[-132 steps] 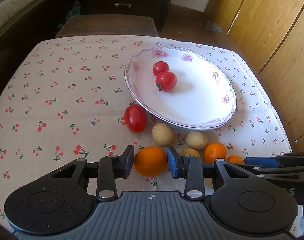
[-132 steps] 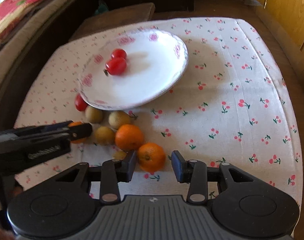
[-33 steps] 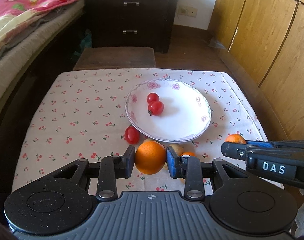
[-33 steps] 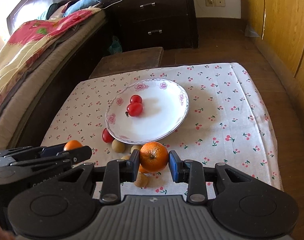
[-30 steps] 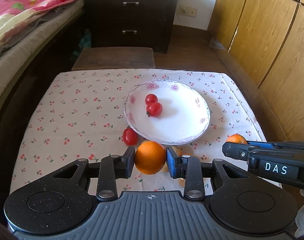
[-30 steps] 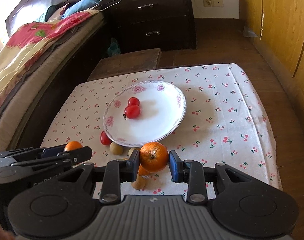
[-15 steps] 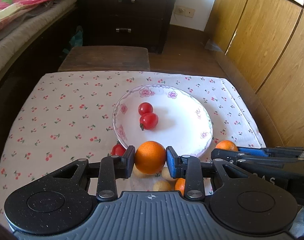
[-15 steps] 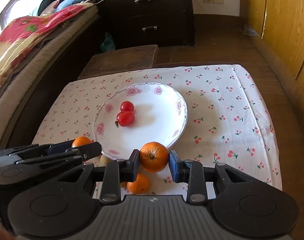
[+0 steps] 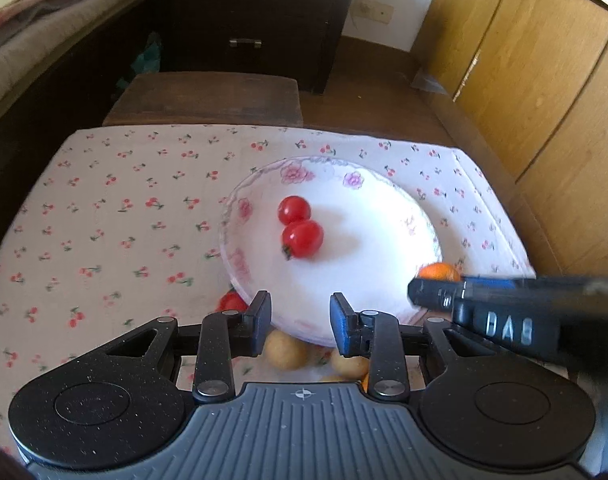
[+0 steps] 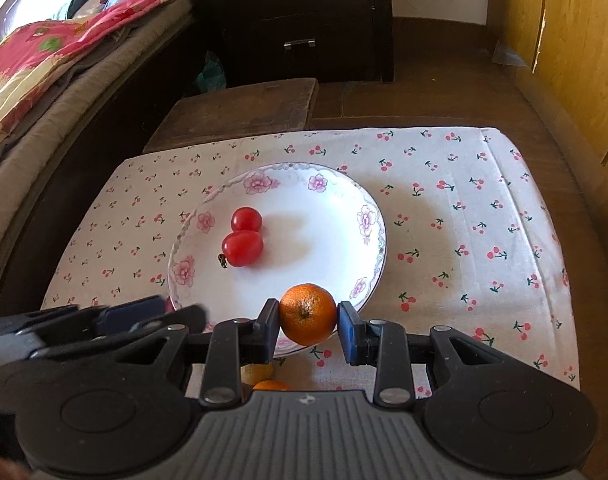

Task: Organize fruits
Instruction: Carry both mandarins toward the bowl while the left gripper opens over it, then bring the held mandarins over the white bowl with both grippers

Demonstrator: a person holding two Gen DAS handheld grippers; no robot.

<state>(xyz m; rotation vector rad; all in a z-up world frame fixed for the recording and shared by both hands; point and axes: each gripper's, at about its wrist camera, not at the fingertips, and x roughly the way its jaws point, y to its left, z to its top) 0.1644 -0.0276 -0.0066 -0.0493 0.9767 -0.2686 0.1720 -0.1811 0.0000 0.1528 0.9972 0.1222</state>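
Note:
A white flowered plate on the cherry-print cloth holds two red tomatoes. My left gripper hangs over the plate's near rim, fingers apart with only white plate showing between them; it enters the right wrist view low on the left. My right gripper is shut on an orange above the plate's near right rim. In the left wrist view it comes in from the right, the orange showing above its tips.
A third tomato lies on the cloth by the plate's near left edge. Two small tan fruits and another orange lie under the grippers. A dark wooden stool, a dresser and a bed stand beyond the table; wooden cabinets run along the right.
Both grippers have moved forward and lower, over the plate's near rim. The orange seen between the left fingers half a second ago is gone from them. The right one still carries its orange.

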